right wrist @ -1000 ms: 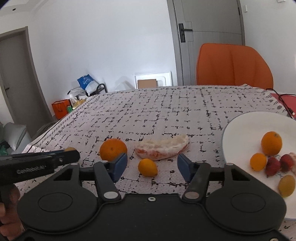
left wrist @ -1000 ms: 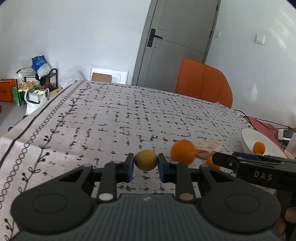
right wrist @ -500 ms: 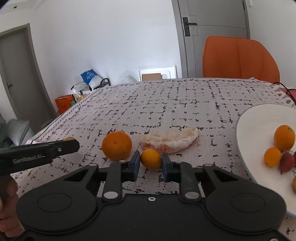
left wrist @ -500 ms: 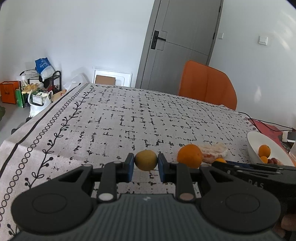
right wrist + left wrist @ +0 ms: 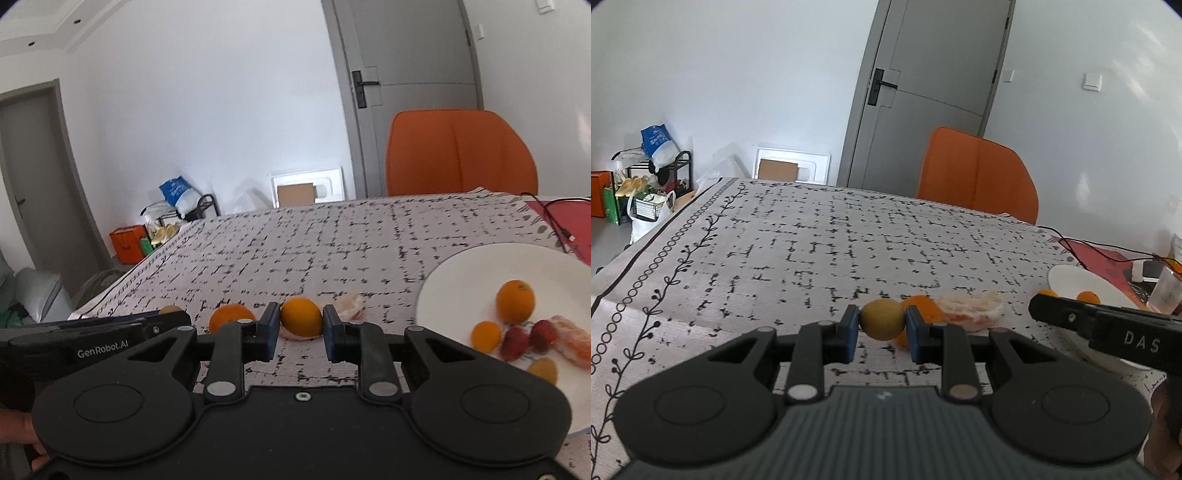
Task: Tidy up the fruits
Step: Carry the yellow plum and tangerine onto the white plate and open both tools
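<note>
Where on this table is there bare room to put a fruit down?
The far tablecloth toward the orange chair is bare. The white plate has free room along its far rim. It is crowded near the big orange and peeled segment.

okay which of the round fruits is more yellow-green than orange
The one clamped in the left gripper: that fruit is dull yellow-green, while the right gripper's fruit is orange.

Right gripper has a small orange fruit pinched

White plate of fruit sits right; an orange rests left on the patterned tablecloth.
</note>
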`<action>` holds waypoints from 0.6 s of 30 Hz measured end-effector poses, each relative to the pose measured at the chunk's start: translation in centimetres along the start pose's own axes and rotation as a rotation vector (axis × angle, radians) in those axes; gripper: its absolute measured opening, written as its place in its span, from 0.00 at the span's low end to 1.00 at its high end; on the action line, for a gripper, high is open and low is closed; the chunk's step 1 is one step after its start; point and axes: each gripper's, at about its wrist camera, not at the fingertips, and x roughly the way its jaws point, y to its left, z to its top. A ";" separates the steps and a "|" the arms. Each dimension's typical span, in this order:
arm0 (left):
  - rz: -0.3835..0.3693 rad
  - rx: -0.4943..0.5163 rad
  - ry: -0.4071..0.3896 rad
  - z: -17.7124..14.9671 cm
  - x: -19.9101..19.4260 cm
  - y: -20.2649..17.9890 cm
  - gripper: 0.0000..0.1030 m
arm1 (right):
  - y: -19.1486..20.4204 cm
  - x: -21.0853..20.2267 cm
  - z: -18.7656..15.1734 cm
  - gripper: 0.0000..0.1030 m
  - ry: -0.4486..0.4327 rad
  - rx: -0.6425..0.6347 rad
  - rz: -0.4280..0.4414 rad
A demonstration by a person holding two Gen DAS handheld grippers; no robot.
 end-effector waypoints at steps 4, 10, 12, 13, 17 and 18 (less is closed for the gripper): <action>-0.014 0.012 -0.005 0.2 -0.3 -1.0 0.25 | -0.9 -1.0 0.0 0.22 -0.015 0.015 -0.020; -0.040 0.042 -0.016 0.6 -0.6 -3.2 0.25 | -3.0 -3.3 -0.2 0.22 -0.043 0.045 -0.060; -0.056 0.054 -0.022 0.7 -0.6 -4.3 0.25 | -3.8 -4.0 -0.3 0.22 -0.050 0.054 -0.076; -0.064 0.060 -0.025 0.7 -0.6 -4.9 0.25 | -4.2 -4.4 -0.3 0.22 -0.054 0.058 -0.084; -0.099 0.086 -0.025 0.6 -0.4 -7.2 0.25 | -6.2 -5.9 -0.5 0.22 -0.074 0.081 -0.122; -0.108 0.092 -0.025 0.5 -0.3 -7.7 0.25 | -6.7 -6.3 -0.6 0.22 -0.078 0.088 -0.132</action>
